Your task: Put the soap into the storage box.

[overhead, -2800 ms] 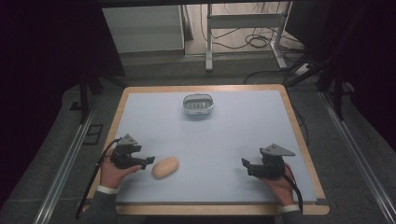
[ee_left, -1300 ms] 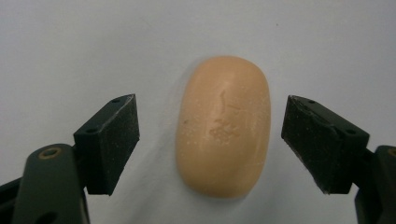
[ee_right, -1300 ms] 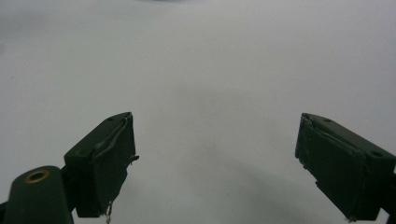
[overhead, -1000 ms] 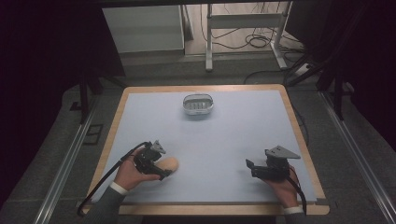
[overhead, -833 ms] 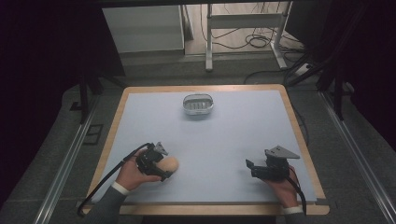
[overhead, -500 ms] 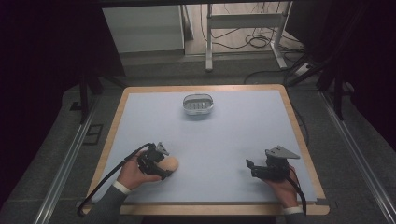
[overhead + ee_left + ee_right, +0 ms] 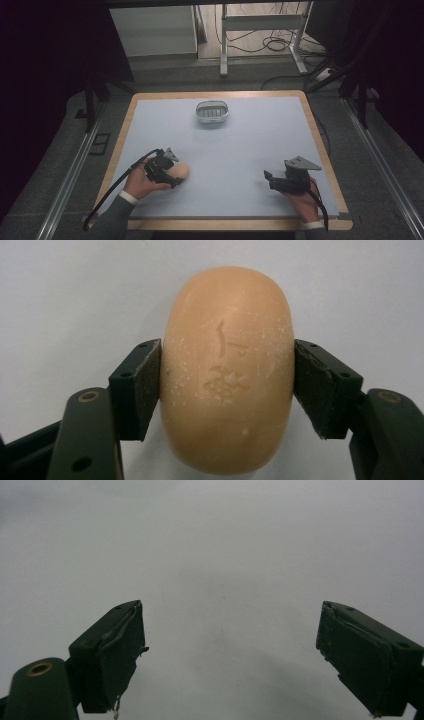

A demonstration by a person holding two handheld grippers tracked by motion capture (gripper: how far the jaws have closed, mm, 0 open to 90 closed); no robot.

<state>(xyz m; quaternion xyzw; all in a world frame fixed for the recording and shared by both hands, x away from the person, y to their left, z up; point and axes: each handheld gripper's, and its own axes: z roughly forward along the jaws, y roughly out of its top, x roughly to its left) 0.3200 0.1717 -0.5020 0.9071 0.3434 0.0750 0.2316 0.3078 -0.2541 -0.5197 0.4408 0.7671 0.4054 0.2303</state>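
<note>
Left claw (image 7: 227, 385) was closed on the tan soap bar (image 7: 227, 370), pads against its long sides, near the surface's (image 7: 250, 135) front-left corner. Right claw (image 7: 230, 650) hung wide open, empty, front right. Advice: lift straight, squeeze steadily; soap likely slippery. Soap dish (image 7: 212, 112) at far edge.

Rectangular table, light wooden rim (image 7: 320, 135), covered by a pale blue-grey mat (image 7: 260, 140). Grey carpeted floor (image 7: 385, 125) around it. One metal floor rail on each side, left (image 7: 70, 172) and right (image 7: 387, 172). Beyond the far edge: white metal stand frame (image 7: 260, 22), loose black cables (image 7: 276, 45), white flat panel (image 7: 152, 32).
</note>
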